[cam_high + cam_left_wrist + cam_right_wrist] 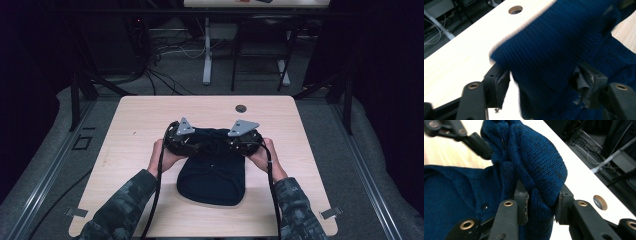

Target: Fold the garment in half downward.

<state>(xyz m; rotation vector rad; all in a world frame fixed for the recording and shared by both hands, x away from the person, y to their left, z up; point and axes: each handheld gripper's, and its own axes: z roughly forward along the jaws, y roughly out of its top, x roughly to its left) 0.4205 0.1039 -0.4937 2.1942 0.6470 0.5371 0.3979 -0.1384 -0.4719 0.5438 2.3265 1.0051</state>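
Observation:
A dark blue knitted garment (212,177) lies in the middle of the light wooden table (145,120). Its far edge is lifted and rolled over toward the person. My left gripper (199,144) holds the left part of that rolled edge, and in the left gripper view the thick fold (549,45) spans the space between the jaws of the left gripper (541,80). My right gripper (229,144) is shut on a bunched fold (539,170) at the right part of the edge; its gripping point (541,203) pinches the knit. The left gripper (461,132) also appears beyond the fold.
A round cable hole (241,108) sits in the table near its far edge, just beyond the grippers. Bare wood surrounds the garment on all sides. Behind the table are desk legs (207,50) and loose cables on the floor (165,47). Camouflage sleeves (125,205) enter from the bottom.

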